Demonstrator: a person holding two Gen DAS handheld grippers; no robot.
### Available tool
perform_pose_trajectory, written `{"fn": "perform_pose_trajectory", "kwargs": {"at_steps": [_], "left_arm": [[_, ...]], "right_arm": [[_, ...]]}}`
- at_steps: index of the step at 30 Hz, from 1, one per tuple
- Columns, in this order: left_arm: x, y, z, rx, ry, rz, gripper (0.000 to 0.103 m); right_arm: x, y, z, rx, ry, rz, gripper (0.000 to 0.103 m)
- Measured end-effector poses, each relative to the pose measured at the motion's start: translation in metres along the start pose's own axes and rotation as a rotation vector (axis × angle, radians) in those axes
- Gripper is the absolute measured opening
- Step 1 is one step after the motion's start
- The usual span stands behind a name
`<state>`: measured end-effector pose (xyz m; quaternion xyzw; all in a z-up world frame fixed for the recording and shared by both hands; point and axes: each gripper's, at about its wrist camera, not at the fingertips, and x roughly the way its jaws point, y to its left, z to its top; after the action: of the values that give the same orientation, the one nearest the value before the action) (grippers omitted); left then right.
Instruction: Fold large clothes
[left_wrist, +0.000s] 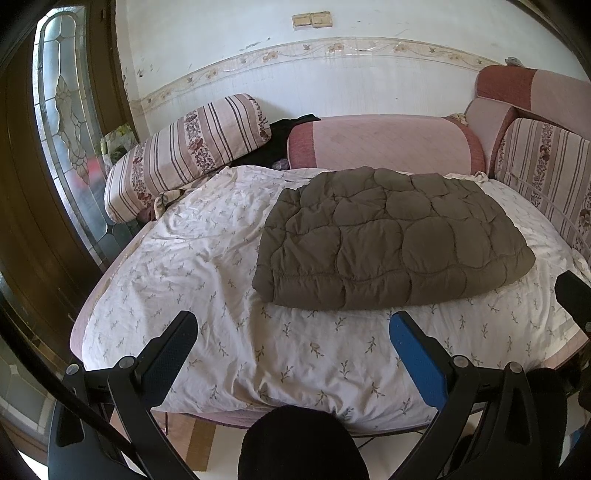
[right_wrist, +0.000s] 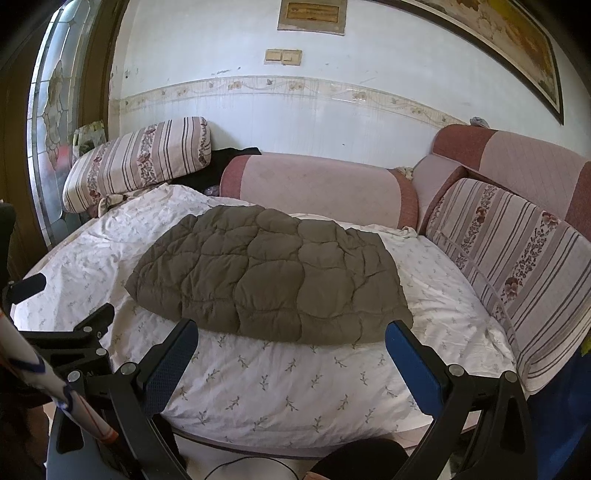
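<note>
Olive-brown quilted jacket, folded into a flat bundle, lies on the flowered sheet, toward its right half.

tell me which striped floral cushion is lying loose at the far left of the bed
The roll-shaped striped cushion by the glass door. The other striped cushion stands flat against the sofa back on the right.

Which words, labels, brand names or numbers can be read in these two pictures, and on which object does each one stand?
No text can be read in either view.
Framed plaque on the wall: it carries marks that may be writing, too blurred to read.
Large framed picture: only a pattern shows, no letters.
Brown quilted garment, open left gripper, open right gripper: no label or brand visible.
</note>
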<state>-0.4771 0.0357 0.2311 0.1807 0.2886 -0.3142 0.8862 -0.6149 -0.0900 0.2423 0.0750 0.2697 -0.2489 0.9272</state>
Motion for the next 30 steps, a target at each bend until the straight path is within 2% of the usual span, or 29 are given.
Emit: {"fn": "perform_pose_trajectory", "kwargs": {"at_steps": [30], "left_arm": [[-0.004, 0.004, -0.003, 0.01, -0.005, -0.007, 0.103]], "right_arm": [[0.011, -0.018, -0.005, -0.011, 0.04, -0.029, 0.103]]}}
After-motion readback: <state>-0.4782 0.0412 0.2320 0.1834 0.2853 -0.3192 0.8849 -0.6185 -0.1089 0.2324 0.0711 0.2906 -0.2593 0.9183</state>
